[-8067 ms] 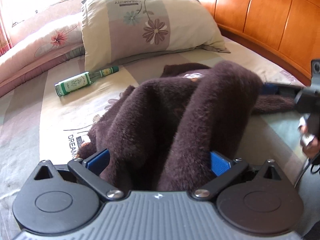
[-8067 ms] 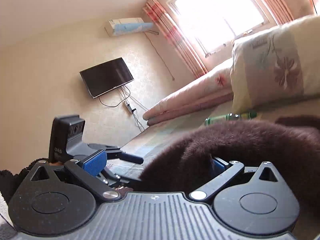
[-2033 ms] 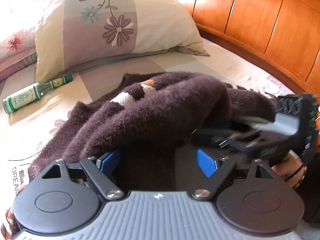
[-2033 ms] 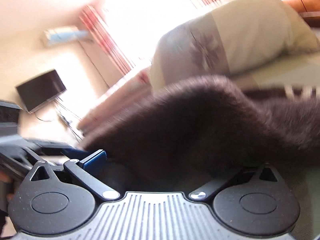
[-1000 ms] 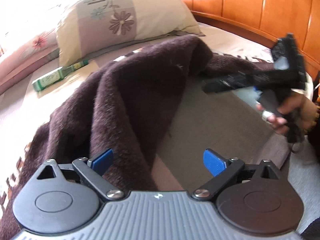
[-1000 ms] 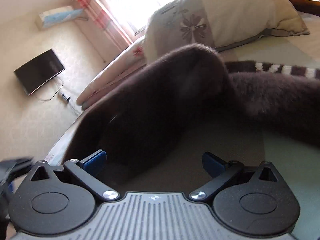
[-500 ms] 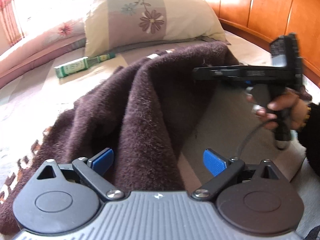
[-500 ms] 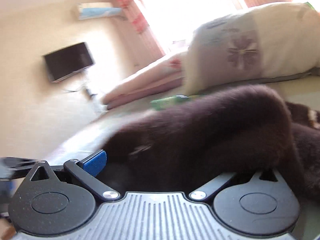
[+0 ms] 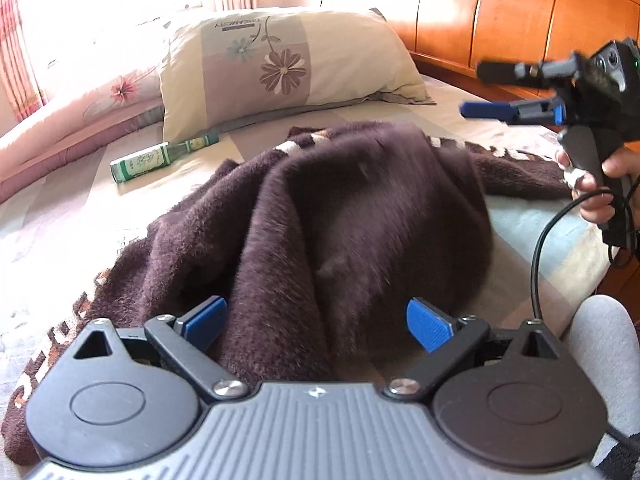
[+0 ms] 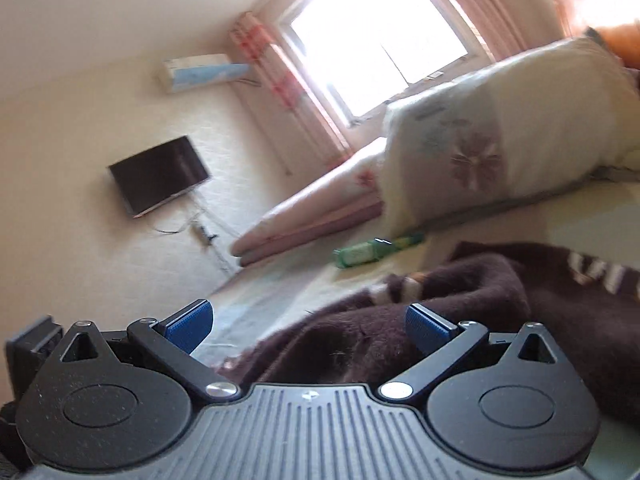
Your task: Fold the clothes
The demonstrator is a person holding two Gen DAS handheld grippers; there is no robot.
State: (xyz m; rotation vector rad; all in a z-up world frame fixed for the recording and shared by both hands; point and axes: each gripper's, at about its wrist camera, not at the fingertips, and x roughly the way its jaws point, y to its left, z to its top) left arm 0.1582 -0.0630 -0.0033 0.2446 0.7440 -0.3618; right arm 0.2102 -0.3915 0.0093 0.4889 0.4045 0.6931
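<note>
Dark brown fuzzy sweater (image 9: 352,216) heaped in loose folds on the bed (image 9: 68,216), in front of the floral pillow (image 9: 288,64); one patterned edge trails toward the wooden headboard (image 9: 520,16). Left tongs (image 9: 316,320) spread wide, blue pads on either side of a raised fold of the sweater, not pinching it. Right tongs (image 9: 472,90), gripped by a hand (image 9: 600,188), held above and beyond the sweater toward the headboard, their two fingers apart with nothing between them. Green bottle (image 9: 160,158) lies on its side between pillow and sweater. In the right wrist view, a wall-mounted television (image 10: 160,176) and a bright window (image 10: 380,36) appear beyond the pillow.
</note>
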